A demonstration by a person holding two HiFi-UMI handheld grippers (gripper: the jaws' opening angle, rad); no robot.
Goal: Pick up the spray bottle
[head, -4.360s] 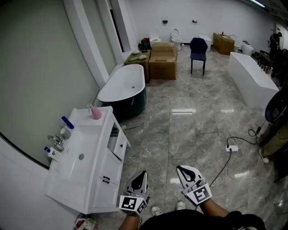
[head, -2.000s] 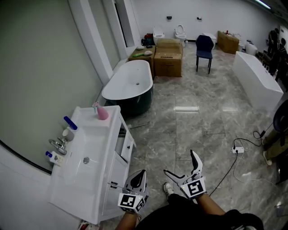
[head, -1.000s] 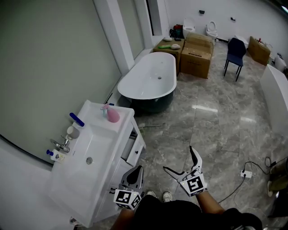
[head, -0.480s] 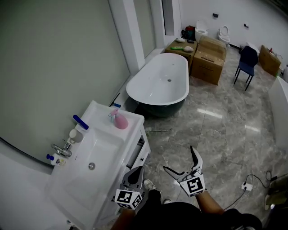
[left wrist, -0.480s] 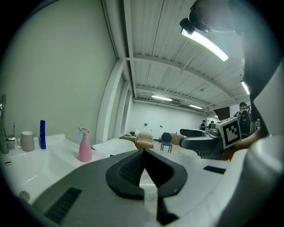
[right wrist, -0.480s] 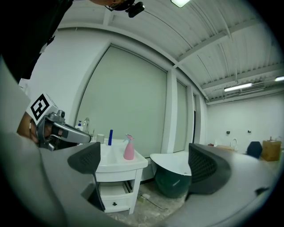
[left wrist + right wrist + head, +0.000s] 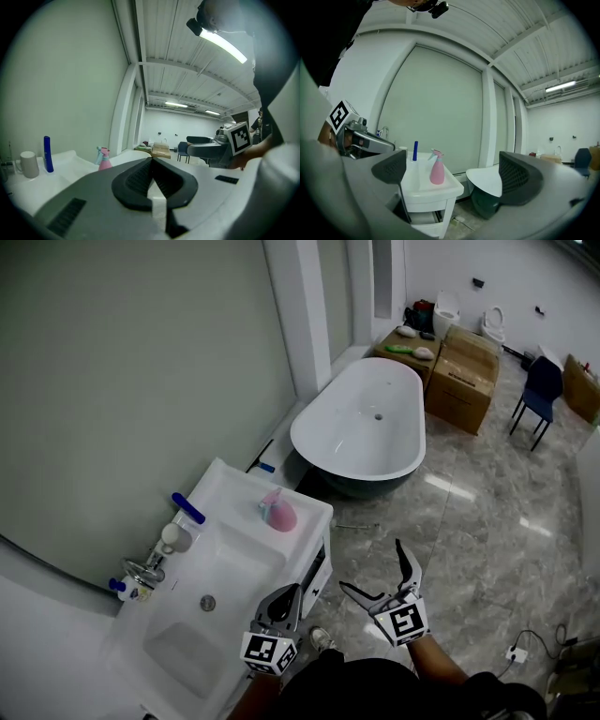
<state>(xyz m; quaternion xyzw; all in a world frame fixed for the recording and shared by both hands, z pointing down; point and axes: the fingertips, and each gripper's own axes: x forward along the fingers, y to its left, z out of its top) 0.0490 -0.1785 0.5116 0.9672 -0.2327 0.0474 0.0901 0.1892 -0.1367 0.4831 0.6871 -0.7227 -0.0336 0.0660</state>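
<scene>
My right gripper point(image 7: 371, 567) stood wide, left gripper point(image 7: 290, 591) closed; the pink plastic spray bottle point(image 7: 278, 512) (light, slippery, I judged) at the white vanity point(image 7: 236, 499)'s far corner wanted a neck grasp.

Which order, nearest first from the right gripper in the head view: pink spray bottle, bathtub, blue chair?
1. Pink spray bottle, on the vanity corner, left of the right gripper.
2. Bathtub, farther ahead.
3. Blue chair, far right.
</scene>
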